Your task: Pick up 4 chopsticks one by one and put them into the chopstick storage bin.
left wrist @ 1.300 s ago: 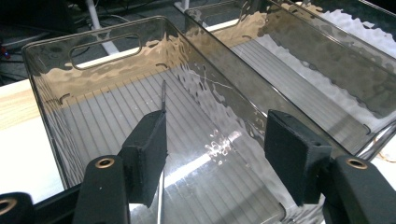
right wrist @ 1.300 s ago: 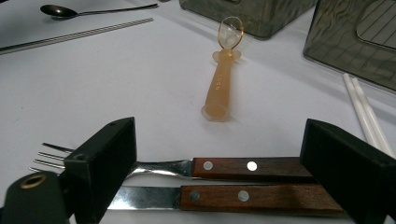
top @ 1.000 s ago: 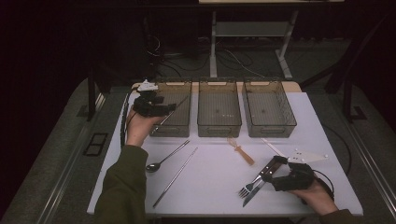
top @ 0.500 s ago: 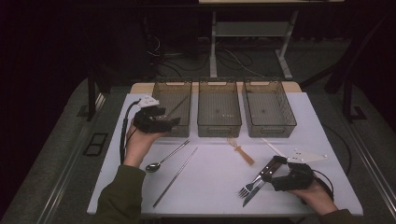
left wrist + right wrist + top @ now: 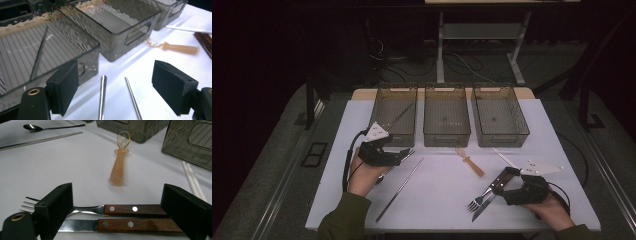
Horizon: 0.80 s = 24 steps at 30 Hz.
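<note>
Two grippers sit low over the white table (image 5: 447, 210), one on each side. On the left, the left gripper (image 5: 399, 156) hovers just near of the left bin (image 5: 382, 116), its jaws wide and having just been opening, with nothing pressed between them; in the left gripper view a metal spoon handle (image 5: 102, 96) and a thin metal chopstick (image 5: 132, 97) lie on the cloth between the pads. One dark chopstick (image 5: 38, 53) already lies slanted inside that bin. On the right, the right gripper (image 5: 501, 181) has its jaws spread wide around the wooden handles of a fork (image 5: 120, 209) and a knife (image 5: 125, 225), which lie side by side near the table's near edge; whether the pads touch them cannot be told. Between the hands the cloth is mostly open, with an amber plastic spoon (image 5: 471, 162) just near of the middle bin (image 5: 447, 135) and white chopsticks (image 5: 507, 160) near of the right bin (image 5: 501, 137).
</note>
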{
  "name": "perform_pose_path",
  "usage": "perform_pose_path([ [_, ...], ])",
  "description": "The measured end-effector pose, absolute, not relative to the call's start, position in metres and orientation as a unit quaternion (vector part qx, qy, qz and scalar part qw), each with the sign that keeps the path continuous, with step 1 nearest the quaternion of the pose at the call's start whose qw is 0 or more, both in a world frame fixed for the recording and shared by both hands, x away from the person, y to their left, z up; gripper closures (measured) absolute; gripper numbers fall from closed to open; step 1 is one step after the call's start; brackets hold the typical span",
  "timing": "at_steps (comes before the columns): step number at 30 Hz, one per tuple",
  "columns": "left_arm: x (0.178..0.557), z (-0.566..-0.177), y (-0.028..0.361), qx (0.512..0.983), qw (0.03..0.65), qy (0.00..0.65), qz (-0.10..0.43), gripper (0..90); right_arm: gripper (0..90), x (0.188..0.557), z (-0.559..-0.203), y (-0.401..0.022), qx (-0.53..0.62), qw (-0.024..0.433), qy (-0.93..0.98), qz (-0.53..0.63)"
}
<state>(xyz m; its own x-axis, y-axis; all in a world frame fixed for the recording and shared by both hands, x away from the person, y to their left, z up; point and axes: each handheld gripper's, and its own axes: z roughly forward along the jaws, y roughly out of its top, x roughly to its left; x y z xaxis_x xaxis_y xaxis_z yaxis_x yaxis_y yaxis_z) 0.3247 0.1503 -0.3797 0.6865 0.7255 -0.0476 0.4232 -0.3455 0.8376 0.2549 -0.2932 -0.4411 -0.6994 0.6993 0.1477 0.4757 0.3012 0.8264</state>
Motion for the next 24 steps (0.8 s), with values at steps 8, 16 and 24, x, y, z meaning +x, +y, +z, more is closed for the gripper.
perform_pose_path([
  [8, 0.308, -0.388, 0.153, 0.811, 0.438, 0.351, 0.164, 20.6, 10.7, 0.256, -0.441, -0.293, 0.37, 0.12, 0.797, 0.463],
  [16, 0.289, -0.393, 0.159, 0.813, 0.436, 0.352, 0.159, 31.1, 10.7, 0.256, -0.441, -0.294, 0.372, 0.122, 0.796, 0.462],
  [24, 0.273, -0.405, 0.16, 0.826, 0.419, 0.35, 0.139, 45.0, 10.7, 0.256, -0.441, -0.295, 0.373, 0.123, 0.795, 0.462],
])
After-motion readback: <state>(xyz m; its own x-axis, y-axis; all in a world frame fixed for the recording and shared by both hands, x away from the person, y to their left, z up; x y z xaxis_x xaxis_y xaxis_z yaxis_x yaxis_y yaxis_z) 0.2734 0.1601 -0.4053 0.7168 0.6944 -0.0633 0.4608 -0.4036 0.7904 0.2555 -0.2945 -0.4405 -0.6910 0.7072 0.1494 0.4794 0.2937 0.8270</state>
